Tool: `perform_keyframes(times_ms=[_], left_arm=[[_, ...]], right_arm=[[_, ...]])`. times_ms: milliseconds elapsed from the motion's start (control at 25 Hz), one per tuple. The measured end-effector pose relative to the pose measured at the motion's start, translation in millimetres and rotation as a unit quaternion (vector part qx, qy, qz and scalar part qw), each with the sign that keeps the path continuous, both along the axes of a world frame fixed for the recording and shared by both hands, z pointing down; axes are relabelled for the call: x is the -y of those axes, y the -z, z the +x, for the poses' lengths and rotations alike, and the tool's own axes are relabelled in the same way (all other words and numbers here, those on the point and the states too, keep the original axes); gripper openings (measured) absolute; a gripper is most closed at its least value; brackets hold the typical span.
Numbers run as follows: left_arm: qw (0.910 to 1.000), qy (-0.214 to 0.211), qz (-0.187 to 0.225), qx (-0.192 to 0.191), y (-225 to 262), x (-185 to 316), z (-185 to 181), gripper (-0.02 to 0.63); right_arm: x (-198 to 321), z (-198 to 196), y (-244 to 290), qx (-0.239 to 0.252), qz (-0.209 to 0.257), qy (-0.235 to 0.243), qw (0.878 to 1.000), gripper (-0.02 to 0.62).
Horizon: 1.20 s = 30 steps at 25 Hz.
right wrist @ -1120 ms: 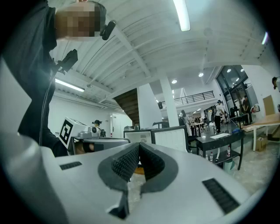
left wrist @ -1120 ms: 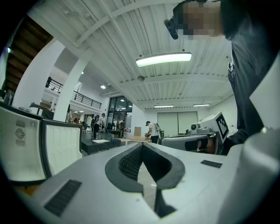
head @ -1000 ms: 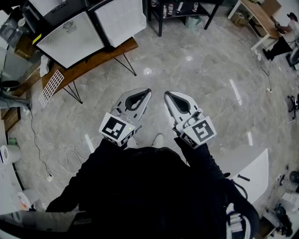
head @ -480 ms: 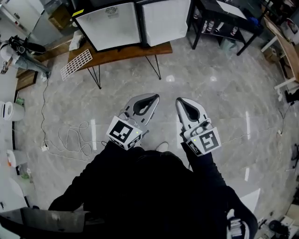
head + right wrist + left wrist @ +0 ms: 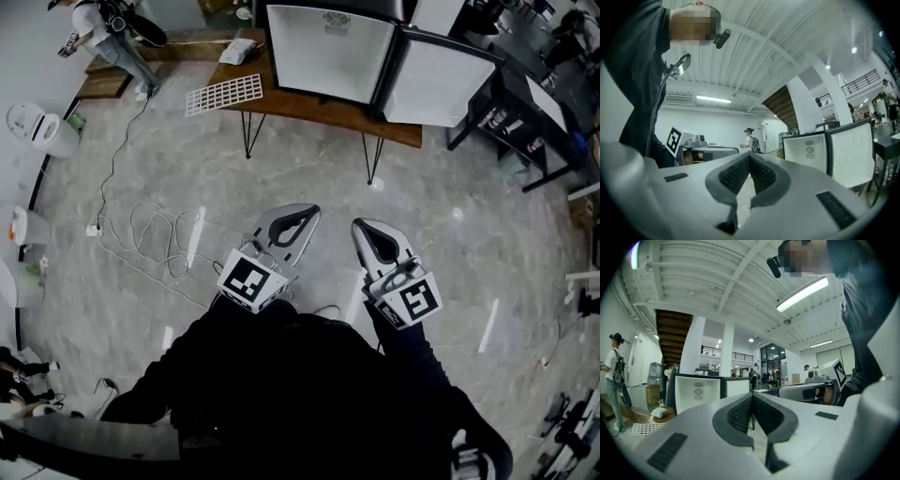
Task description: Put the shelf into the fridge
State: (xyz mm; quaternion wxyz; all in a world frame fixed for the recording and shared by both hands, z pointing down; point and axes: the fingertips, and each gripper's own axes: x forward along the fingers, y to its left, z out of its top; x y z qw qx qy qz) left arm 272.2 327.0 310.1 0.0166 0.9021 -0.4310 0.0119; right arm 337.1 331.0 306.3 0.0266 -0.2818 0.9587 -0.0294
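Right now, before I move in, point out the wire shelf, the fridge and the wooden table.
wire shelf (image 5: 223, 94): head view, middle of the white grid.
fridge (image 5: 328, 54): head view, white front panel of the left unit.
wooden table (image 5: 398, 133): head view, bare top near its right end.

White grid shelf (image 5: 223, 94) lying flat out at the left end of the wooden table (image 5: 309, 108), not yet in the fridge (image 5: 328, 52), black-cased fridge upright just to its right on the same tabletop, white face turned this way, the two near but apart.
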Motion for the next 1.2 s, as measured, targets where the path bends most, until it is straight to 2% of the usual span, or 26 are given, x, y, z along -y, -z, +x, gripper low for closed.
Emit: perform_keyframes(times_ms=[200,360,600,720,960,1200], left_arm=[[0.9992,0.035,0.013,-0.011,2,28,-77,0.003],[0.9982,0.056,0.02,0.006,4,45,-137,0.003],[0.9949,0.098,0.022,0.01,1,61,-235,0.003],[0.9928,0.119,0.014,0.0,-4,72,-277,0.003],[0.9869,0.16,0.011,-0.017,-10,97,-344,0.003],[0.9797,0.197,0.015,-0.03,-22,135,-385,0.003]], right_arm=[[32,-76,0,-0.007,-0.013,0.042,0.999,0.005],[51,-144,-5,-0.027,-0.014,0.077,0.997,0.006],[74,-247,-1,-0.016,-0.005,0.12,0.993,0.006],[88,-289,-2,-0.013,-0.008,0.139,0.99,0.006],[113,-350,-4,-0.011,-0.015,0.168,0.986,0.005],[152,-388,-20,-0.015,-0.021,0.199,0.98,0.005]])
